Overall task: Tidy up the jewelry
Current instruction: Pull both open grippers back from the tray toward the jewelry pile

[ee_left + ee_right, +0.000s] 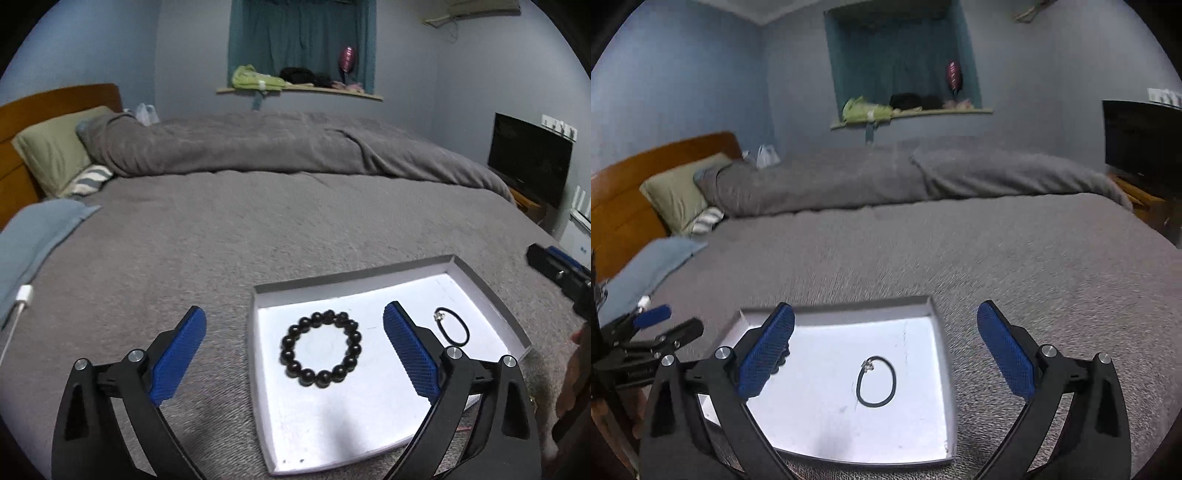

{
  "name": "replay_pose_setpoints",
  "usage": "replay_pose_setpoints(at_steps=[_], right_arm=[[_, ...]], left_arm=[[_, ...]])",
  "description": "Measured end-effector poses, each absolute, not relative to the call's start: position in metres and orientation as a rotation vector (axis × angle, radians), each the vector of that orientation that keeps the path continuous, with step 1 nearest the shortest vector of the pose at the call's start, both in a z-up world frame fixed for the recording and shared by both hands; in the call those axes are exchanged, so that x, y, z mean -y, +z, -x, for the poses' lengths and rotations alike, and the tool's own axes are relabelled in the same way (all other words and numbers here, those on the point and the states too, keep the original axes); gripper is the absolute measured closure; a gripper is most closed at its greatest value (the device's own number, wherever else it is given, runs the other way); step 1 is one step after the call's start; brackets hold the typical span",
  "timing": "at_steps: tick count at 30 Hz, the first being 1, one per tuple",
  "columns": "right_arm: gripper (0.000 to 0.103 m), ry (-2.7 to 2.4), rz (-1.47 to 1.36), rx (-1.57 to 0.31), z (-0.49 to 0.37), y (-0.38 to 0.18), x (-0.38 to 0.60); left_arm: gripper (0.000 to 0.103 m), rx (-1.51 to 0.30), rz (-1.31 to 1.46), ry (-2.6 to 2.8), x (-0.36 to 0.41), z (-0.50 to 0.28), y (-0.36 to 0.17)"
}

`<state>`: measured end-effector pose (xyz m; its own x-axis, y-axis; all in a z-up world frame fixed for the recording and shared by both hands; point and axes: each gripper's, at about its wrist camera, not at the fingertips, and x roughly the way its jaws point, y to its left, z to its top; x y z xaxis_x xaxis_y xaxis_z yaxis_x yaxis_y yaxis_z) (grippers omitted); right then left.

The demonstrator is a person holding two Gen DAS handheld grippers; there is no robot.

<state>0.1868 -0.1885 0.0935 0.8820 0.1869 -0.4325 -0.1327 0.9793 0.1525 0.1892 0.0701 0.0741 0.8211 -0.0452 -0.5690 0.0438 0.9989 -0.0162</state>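
Beaded bracelet (320, 349) lies in white tray (491, 295) on grey bed (221, 240); both grippers' fingers (177, 354) wide apart, empty.

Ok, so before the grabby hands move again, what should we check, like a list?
1. Beaded bracelet lies flat inside the white tray: ok.
2. Thin black cord bracelet lies in the tray too, apart from the beads: ok.
3. Left gripper is open with nothing between its fingers: ok.
4. Right gripper is open and empty: ok.
5. Tray sits flat on the grey bedcover: ok.
6. More jewelry waiting outside the tray: cannot tell.
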Motion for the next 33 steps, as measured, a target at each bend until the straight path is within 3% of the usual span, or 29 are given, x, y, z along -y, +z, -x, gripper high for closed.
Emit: replay_pose_setpoints(at_steps=[15,33], right_arm=[[0.005,0.007,-0.179,-0.388,-0.121,0.102,0.227],[0.005,0.108,-0.011,-0.499,-0.056,0.045,0.232]], left_arm=[[0.005,-0.537,0.013,0.082,-0.079,-0.120,0.067],[0.005,-0.584,-0.012,-0.042,-0.070,-0.046,0.036]])
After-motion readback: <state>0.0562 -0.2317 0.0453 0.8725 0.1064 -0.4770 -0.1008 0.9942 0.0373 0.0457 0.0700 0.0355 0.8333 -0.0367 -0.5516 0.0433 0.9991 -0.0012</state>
